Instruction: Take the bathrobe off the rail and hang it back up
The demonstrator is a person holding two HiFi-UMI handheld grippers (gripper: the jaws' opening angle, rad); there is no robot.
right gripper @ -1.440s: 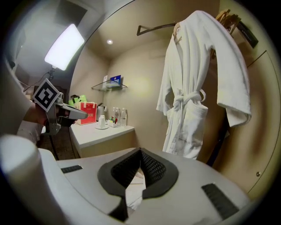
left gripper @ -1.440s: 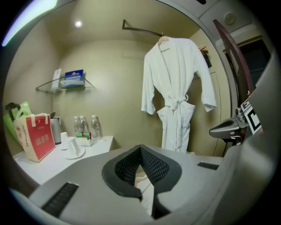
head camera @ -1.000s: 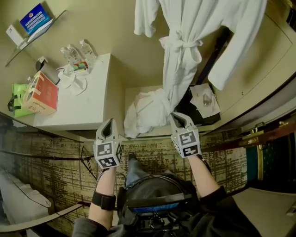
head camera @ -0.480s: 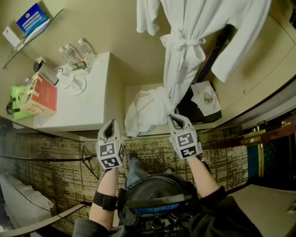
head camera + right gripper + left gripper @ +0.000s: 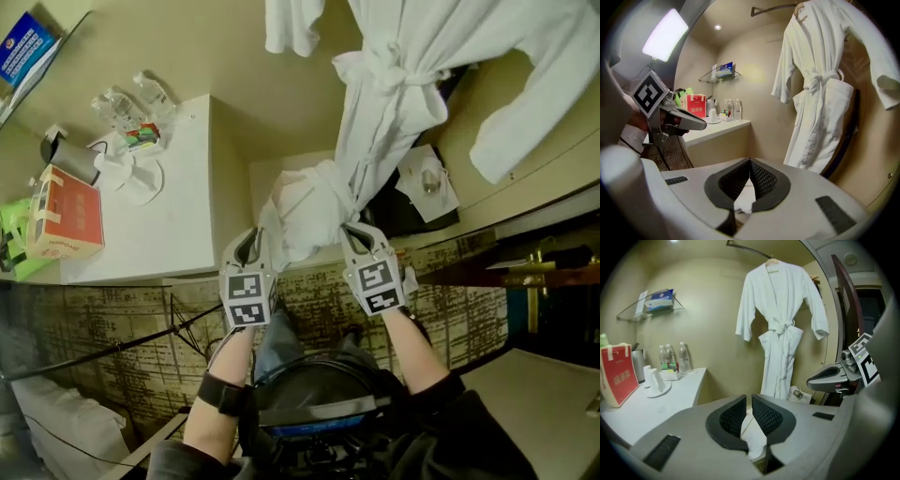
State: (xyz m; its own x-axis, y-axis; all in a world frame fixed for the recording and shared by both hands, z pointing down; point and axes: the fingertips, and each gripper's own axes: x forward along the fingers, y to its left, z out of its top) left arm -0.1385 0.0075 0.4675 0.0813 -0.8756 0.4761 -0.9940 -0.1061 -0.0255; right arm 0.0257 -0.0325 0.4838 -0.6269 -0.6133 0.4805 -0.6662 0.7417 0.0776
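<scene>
A white bathrobe (image 5: 398,112) with a knotted belt hangs on a hanger (image 5: 772,260) from the rail (image 5: 745,247); it also fills the right gripper view (image 5: 820,93). At its foot a heap of white cloth (image 5: 300,211) lies on a low shelf; whether it belongs to the robe I cannot tell. My left gripper (image 5: 249,234) points at the heap's left edge. Its jaws have just been opening to a narrow slit (image 5: 749,397) and nothing is pinched between them. My right gripper (image 5: 357,231) sits at the heap's right side, its tips shut together (image 5: 750,162) and empty.
A white counter (image 5: 187,220) on the left carries water bottles (image 5: 122,101), cups, a kettle and a red box (image 5: 61,211). A glass wall shelf holds a blue box (image 5: 23,47). A dark bin (image 5: 412,211) stands right of the heap. Patterned carpet lies below.
Both grippers have moved forward and down toward the white heap. The left one has shifted right to reach its edge. The left jaws now show a slight gap.
</scene>
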